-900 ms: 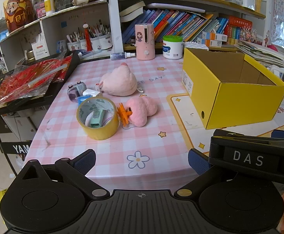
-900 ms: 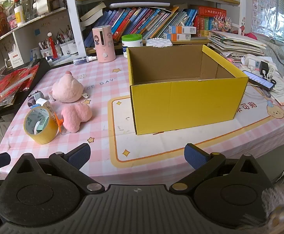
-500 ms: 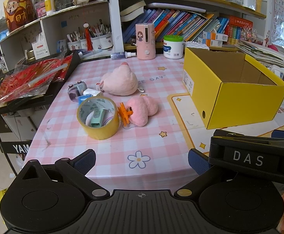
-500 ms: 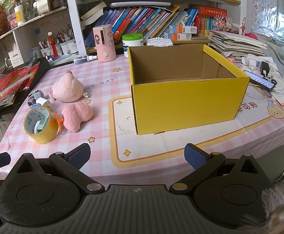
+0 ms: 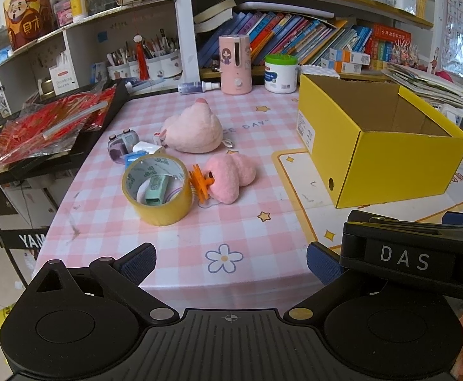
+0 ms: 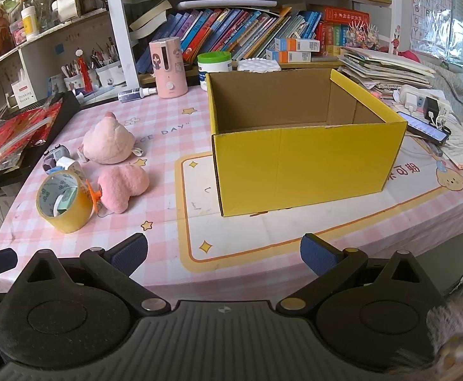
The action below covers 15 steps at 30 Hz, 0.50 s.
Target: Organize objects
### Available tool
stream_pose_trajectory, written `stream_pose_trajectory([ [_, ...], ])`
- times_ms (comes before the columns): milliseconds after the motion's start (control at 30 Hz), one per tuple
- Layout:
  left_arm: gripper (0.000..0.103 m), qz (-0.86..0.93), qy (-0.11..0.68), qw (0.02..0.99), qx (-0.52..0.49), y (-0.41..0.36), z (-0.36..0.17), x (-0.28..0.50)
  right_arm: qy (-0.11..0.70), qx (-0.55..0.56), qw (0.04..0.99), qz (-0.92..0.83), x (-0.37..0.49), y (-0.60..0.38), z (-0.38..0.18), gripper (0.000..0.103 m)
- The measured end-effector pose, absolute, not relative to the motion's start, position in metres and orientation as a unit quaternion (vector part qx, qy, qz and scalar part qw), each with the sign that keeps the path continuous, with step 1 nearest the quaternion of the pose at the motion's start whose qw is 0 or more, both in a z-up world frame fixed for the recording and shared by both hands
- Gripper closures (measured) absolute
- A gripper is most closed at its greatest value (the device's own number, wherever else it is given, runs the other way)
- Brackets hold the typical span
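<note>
An open yellow cardboard box (image 6: pixel 304 165) (image 5: pixel 390 165) stands on the pink checked table, and I see nothing inside it. To its left lie a yellow tape roll (image 5: pixel 157 189) (image 6: pixel 64 203) with a mint green item inside it, an orange clip (image 5: pixel 199 184), a small pink plush (image 5: pixel 231 176) (image 6: pixel 122 185) and a bigger pink plush (image 5: pixel 193 130) (image 6: pixel 107 143). A small purple-grey toy (image 5: pixel 122 144) sits behind the roll. My left gripper (image 5: pixel 230 262) is open near the table's front edge, well short of the tape roll. My right gripper (image 6: pixel 222 254) is open in front of the box. Neither holds anything.
A pink dispenser (image 5: pixel 234 65) and a green-lidded white jar (image 5: pixel 280 73) stand at the table's back, before shelves of books. Red wrapped packs (image 5: pixel 41 130) lie on a black surface at left. A phone and chargers (image 6: pixel 422 120) lie right of the box.
</note>
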<state>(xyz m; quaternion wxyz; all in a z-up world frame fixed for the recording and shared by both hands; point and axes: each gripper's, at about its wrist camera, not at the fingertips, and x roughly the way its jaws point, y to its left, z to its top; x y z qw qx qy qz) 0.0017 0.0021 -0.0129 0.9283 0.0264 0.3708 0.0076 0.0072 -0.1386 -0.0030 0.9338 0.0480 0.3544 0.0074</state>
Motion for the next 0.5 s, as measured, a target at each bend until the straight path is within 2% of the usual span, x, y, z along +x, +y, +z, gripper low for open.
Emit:
stream_pose_trajectory([
  [500,0.001,0.006,0.371,0.928,0.028,0.0014,-0.01,0.002,0.355,0.049,0.933,0.006,0.0059,-0.1418,0.0012,0.0],
])
